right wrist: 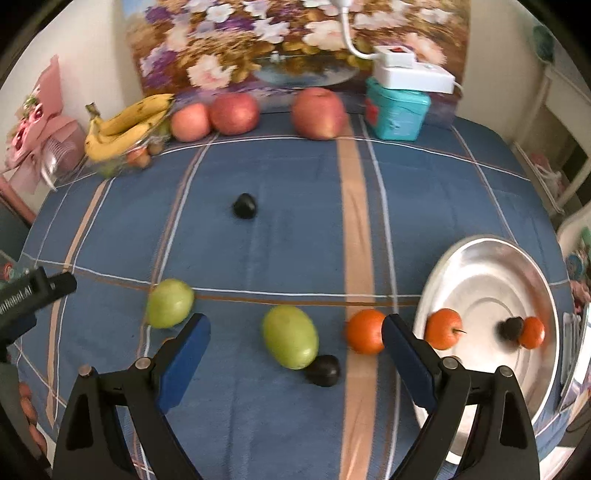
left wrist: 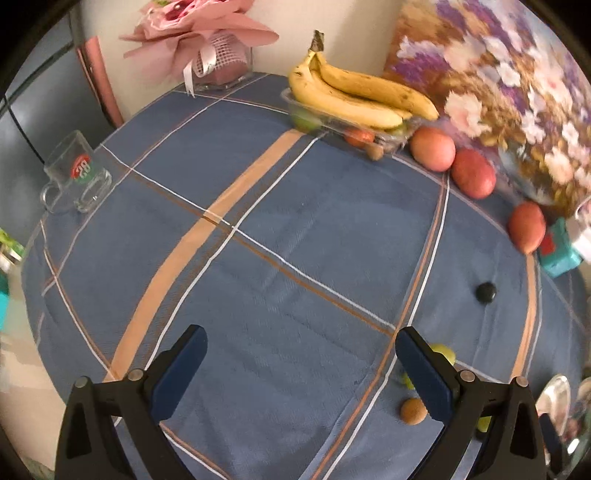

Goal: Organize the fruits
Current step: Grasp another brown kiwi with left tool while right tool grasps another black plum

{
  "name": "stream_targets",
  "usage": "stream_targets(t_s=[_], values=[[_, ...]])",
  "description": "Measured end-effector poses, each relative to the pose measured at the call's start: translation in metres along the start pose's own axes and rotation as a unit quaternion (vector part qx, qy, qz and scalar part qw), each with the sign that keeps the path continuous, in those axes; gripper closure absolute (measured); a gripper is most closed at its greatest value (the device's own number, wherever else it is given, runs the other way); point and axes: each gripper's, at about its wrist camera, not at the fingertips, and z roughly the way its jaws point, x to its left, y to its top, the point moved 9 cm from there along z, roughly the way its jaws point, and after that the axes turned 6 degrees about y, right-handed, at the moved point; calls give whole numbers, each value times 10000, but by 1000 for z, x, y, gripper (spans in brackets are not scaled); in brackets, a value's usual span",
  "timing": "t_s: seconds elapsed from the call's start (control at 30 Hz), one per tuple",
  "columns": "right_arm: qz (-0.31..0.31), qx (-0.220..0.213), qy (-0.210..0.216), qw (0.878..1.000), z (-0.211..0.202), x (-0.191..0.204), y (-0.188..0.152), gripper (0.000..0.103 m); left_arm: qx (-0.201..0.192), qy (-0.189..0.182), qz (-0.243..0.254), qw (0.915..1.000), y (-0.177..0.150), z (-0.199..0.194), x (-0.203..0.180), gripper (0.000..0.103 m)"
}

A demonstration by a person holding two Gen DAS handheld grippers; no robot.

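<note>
My right gripper [right wrist: 295, 328] is open and empty above a green fruit [right wrist: 290, 336] with a dark fruit [right wrist: 323, 370] beside it. An orange fruit [right wrist: 365, 331] lies by its right finger. Another green fruit [right wrist: 170, 303] lies to the left, a dark fruit [right wrist: 244, 206] farther off. The steel plate [right wrist: 491, 273] holds two orange fruits [right wrist: 442, 328] and a dark one [right wrist: 511, 328]. My left gripper [left wrist: 301, 339] is open and empty over bare cloth. A brown fruit [left wrist: 413, 411] and a green fruit [left wrist: 443, 352] lie by its right finger.
Bananas [left wrist: 354, 96] lie on a clear tray [left wrist: 306, 114] of fruit at the back. Three red apples [right wrist: 234, 113] line the painting [right wrist: 295, 44]. A teal box [right wrist: 397, 112], a glass mug [left wrist: 79, 173] and a pink bouquet [left wrist: 199, 33] stand near the table edges.
</note>
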Motion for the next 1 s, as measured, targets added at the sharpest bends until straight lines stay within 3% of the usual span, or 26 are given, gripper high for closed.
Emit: stream_targets(t_s=[0.27,0.43,0.73,0.9,1.0], values=[[228,258,-33,9994,10,-15,-8,9,190,-631,267,9975,-8,5,-28,0],[333,590,-9,9977,19,-23,-24,9,555,-921,824,9908,-33,16,-62,0],[63,1030,-57,9946,33,-18,-44,9,1071,-977,1104,9833,-65,34,-83,1],[21,1137,-110,9935,40,-20,-49,10,1140,-1066,1223,9801,-70,37,-97,5],[-12,1222,-151,9924,46,-20,-52,22,1260,-1095,1306,9773,-78,40,-105,11]])
